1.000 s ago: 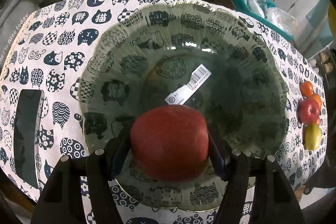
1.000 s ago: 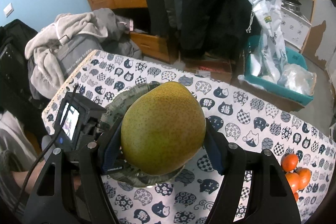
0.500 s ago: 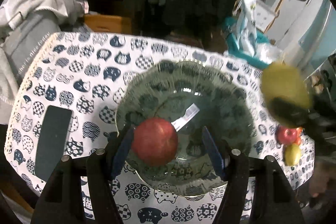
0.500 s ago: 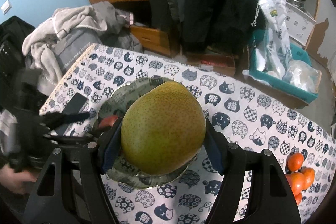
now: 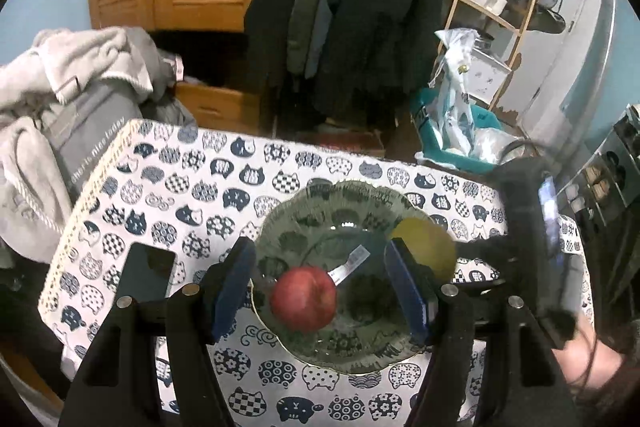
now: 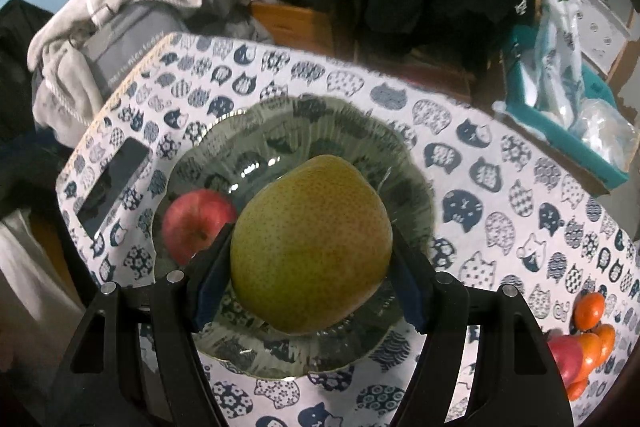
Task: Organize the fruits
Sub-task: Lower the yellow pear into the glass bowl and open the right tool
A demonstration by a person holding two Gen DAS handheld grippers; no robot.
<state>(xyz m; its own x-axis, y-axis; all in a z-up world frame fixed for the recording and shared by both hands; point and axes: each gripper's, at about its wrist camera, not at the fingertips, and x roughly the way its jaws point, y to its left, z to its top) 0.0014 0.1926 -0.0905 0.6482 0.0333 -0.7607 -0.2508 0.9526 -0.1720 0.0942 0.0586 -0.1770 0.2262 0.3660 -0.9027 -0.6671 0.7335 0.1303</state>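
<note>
A clear glass plate sits on the cat-print tablecloth. A red apple lies in the plate's near left part, alone. High above it my left gripper stands open, its blue pads well apart from the apple. My right gripper is shut on a yellow-green pear, which hangs over the middle of the plate. The apple shows to the pear's left. In the left wrist view the pear is over the plate's right rim.
A dark phone lies left of the plate. Several oranges and a red apple are piled at the table's right edge. Behind the table are heaped clothes, hanging coats and a teal bin.
My left gripper let go of the red apple and rose away from the plate, where the apple stays. My right gripper brought the pear down over the plate.
</note>
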